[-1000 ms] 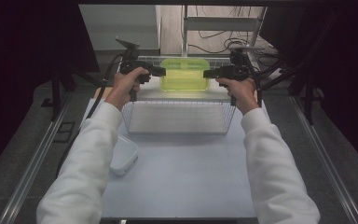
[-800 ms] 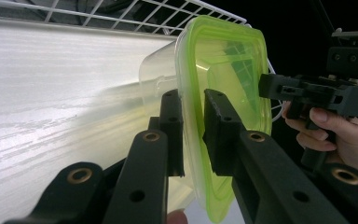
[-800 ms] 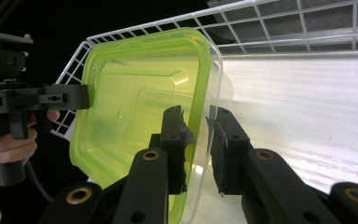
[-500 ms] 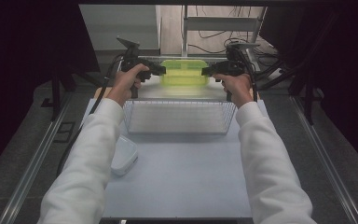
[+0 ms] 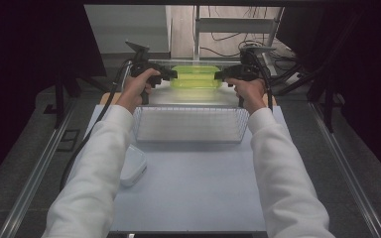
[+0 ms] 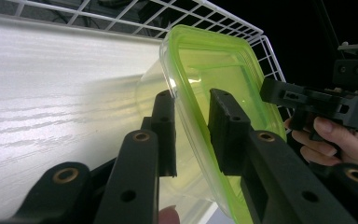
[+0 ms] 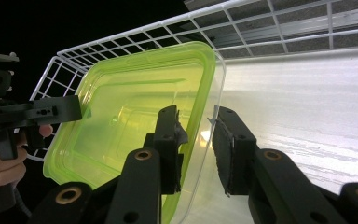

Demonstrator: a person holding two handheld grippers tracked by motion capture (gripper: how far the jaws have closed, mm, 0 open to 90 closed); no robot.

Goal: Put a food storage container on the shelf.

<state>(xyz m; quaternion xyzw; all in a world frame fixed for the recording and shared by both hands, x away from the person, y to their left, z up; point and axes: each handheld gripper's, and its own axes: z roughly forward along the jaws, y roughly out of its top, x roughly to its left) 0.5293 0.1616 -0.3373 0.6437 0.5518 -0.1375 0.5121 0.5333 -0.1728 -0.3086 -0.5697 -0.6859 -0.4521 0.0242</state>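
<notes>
Container [image 5: 196, 77]: green-lidded clear box, held up over far edge of table [image 5: 193, 198], past wire basket [image 5: 191, 124].
L gripper [image 6: 192, 116]: jaws just opening, rim between, pads apart.
R gripper [image 7: 196, 135]: same, jaws loosened round rim.

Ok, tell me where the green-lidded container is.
High view: green-lidded container sits at the table's far end, beyond the wire basket, between left gripper and right gripper.

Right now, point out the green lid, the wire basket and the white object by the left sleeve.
green lid [image 5: 196, 77], high view, middle of its top face.
wire basket [image 5: 191, 140], high view, its near wall.
white object [image 5: 133, 166], high view, middle of its top.
</notes>
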